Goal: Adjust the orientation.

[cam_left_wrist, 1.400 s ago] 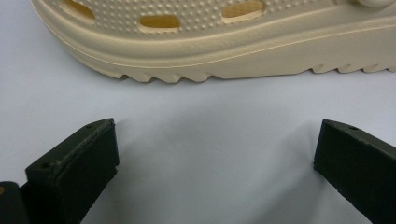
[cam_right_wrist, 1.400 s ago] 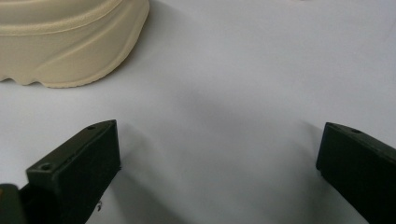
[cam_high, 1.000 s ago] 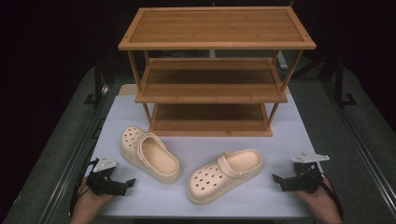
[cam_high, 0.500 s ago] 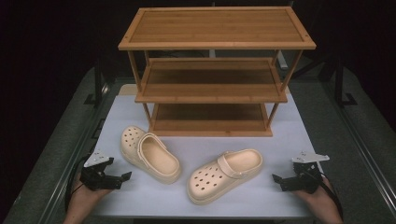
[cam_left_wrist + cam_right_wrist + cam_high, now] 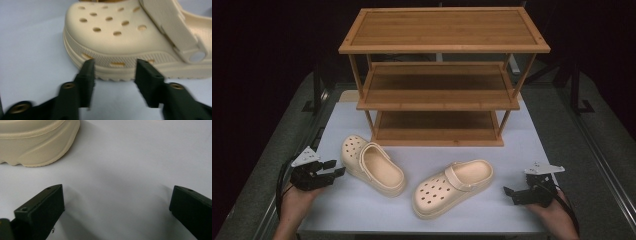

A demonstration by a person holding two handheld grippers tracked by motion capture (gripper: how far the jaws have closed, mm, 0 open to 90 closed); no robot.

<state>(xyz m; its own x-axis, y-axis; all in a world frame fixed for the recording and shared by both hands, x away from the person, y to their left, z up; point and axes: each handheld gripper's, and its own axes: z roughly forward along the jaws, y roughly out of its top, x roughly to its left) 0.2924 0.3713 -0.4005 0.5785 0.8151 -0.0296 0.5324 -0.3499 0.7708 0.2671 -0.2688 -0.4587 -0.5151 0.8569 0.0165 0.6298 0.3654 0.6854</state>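
Two cream clogs lie on the white mat in front of a three-tier wooden shoe rack (image 5: pixel 442 47). The left clog (image 5: pixel 373 164) points its toe to the far left; the right clog (image 5: pixel 452 187) points toward the near left. My left gripper (image 5: pixel 337 168) hovers just left of the left clog (image 5: pixel 120 32), aimed at its toe side. Its jaws have just been closing and stand narrowed with nothing between them (image 5: pixel 116 66). My right gripper (image 5: pixel 510 192) rests low on the mat right of the right clog, jaws wide open (image 5: pixel 117 192), with the clog's heel (image 5: pixel 37 142) ahead of it.
The white mat (image 5: pixel 432 150) covers the table's middle; grey table surface and dark rails (image 5: pixel 597 150) run along both sides. The rack stands at the mat's far end, its shelves bare. A hand holds each gripper at the near edge.
The left gripper has lifted off the mat and its jaws have narrowed, with nothing in them. The right gripper and both clogs have kept still.
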